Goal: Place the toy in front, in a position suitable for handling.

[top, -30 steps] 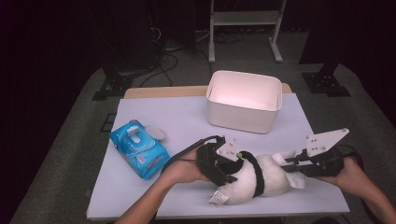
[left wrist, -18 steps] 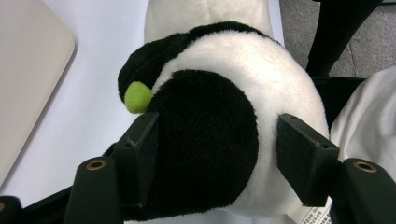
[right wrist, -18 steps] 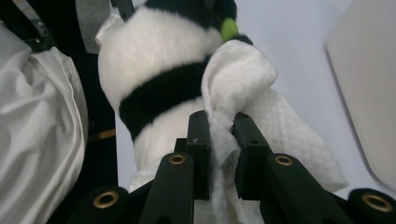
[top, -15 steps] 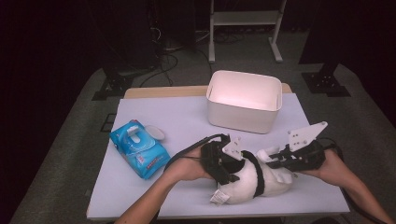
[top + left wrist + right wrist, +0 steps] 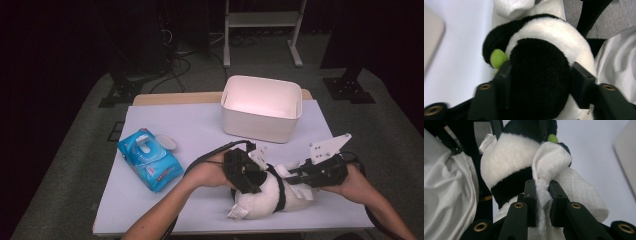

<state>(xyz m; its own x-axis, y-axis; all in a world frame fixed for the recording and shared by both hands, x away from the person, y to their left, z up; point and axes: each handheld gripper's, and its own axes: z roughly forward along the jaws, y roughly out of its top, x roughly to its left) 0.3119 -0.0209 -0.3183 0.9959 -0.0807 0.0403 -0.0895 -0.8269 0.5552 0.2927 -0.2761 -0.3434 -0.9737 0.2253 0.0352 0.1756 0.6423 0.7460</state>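
Dark floor and cables surround a pale desk (image 5: 200, 125) that carries a white bin (image 5: 262, 108) at the back and a blue pack of wipes (image 5: 149, 159) to the left. Near the front edge lies a black-and-white plush toy (image 5: 267, 196) on its side. The left claw (image 5: 539, 82) has just been closing and its jaws now press on the toy's black part from both sides. The right claw (image 5: 542, 195) is pinching a white wipe (image 5: 551, 167) that rests against the toy's white fur, beside a small green bit (image 5: 552, 138).
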